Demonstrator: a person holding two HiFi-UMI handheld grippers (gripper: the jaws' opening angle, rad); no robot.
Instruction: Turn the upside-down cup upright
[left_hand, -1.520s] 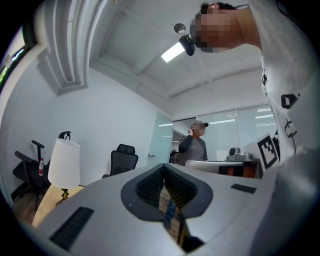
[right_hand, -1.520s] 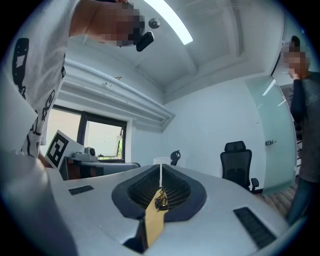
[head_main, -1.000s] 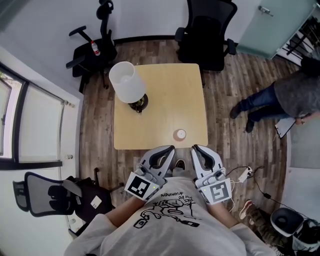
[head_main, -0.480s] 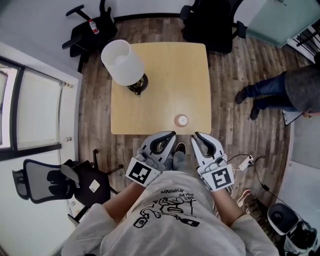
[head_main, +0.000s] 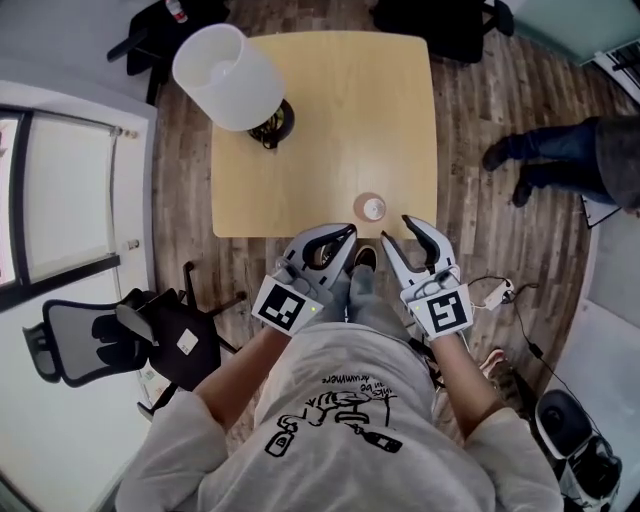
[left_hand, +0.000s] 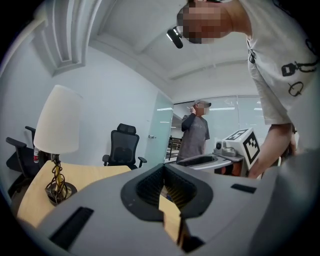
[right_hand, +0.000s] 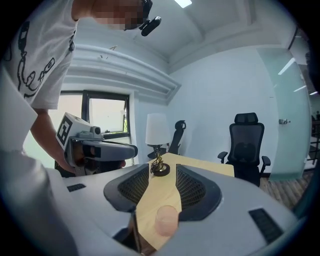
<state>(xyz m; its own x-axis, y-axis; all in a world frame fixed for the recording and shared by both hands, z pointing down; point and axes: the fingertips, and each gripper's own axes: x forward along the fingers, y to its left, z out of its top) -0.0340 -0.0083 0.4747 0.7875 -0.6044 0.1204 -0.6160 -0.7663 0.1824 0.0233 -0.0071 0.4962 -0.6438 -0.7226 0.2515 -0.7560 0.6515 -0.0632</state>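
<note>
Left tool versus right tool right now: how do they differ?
Left tool: jaws together. Right tool: jaws apart, having just been opening, with nothing between them. The right tool lines up with the cup just ahead of it; the left tool points past the cup at bare table. Both hover at the table's near edge, clear of the cup.

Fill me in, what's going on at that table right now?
A person stands at the near edge of a small wooden table with a gripper in each hand. The right gripper has just been opening its jaws and is lined up on the pink cup near that edge. The cup is ahead of the jaws and not yet touched. The left gripper is shut and empty beside it. A lamp stands at the table's far corner.
</note>
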